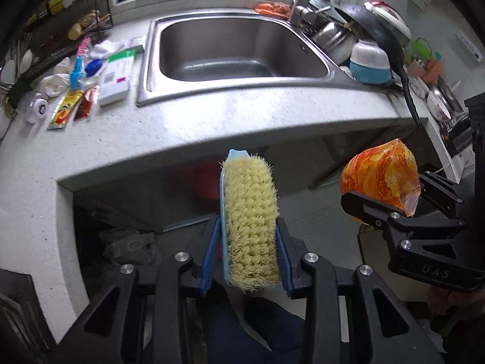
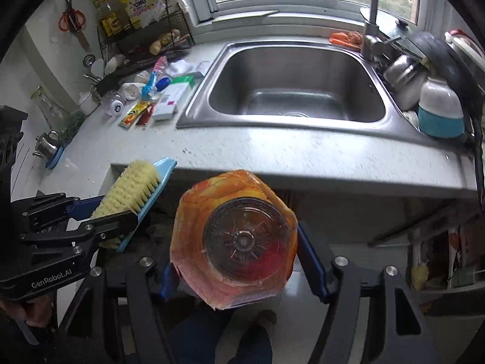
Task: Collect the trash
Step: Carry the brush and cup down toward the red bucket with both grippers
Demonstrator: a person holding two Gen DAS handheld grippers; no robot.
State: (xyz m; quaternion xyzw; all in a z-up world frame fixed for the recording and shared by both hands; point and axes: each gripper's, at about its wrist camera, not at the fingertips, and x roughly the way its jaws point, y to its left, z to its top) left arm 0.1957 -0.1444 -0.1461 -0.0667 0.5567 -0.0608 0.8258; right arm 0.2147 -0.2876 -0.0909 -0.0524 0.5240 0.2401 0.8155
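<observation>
My left gripper [image 1: 247,227] is shut on a scrub brush [image 1: 250,224] with yellow bristles and a light blue back, held in the air in front of the counter edge; it also shows in the right wrist view [image 2: 130,194]. My right gripper [image 2: 235,242] is shut on an orange-wrapped plastic bottle [image 2: 235,242], its round bottom facing the camera; the bottle also shows in the left wrist view [image 1: 380,176]. A pile of wrappers, packets and small boxes [image 1: 88,85] lies on the counter left of the sink, also seen in the right wrist view [image 2: 151,97].
A steel sink [image 2: 297,91] sits in the speckled counter [image 2: 272,151]. Pots, a bowl and a black pan [image 2: 430,85] are stacked on its right. A wire rack with bottles [image 2: 142,24] stands at the back left. The floor lies below the grippers.
</observation>
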